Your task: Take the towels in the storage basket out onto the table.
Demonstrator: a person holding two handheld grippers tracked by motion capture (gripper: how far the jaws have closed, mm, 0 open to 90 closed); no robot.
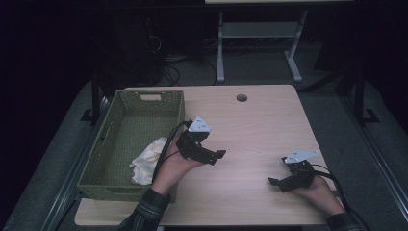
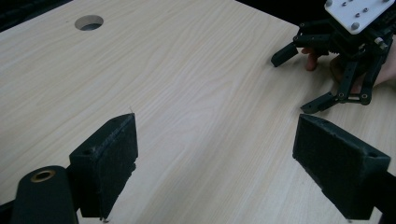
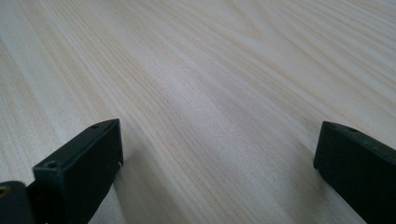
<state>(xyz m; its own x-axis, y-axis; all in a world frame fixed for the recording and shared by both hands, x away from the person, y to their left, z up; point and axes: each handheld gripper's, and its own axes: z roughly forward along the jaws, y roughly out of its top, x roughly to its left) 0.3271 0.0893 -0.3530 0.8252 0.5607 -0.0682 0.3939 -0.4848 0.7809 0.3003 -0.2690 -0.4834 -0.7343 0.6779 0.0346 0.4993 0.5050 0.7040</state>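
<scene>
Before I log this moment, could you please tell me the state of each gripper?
Left gripper: open, holding nothing, above the table.
Right gripper: open, holding nothing, low over the table.

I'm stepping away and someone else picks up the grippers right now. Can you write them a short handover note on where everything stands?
Left gripper: open, holding nothing, over the table just right of the green basket.
Right gripper: open, holding nothing, low over the table's near right part.
Things: a white cloth lies crumpled in the basket's near right corner. The basket stands on the table's left side.
Done: judging by how it lies, the cloth is already in the basket.
Left: nothing else to move is seen on the table; probably just check the cloth sits fully inside.
</scene>
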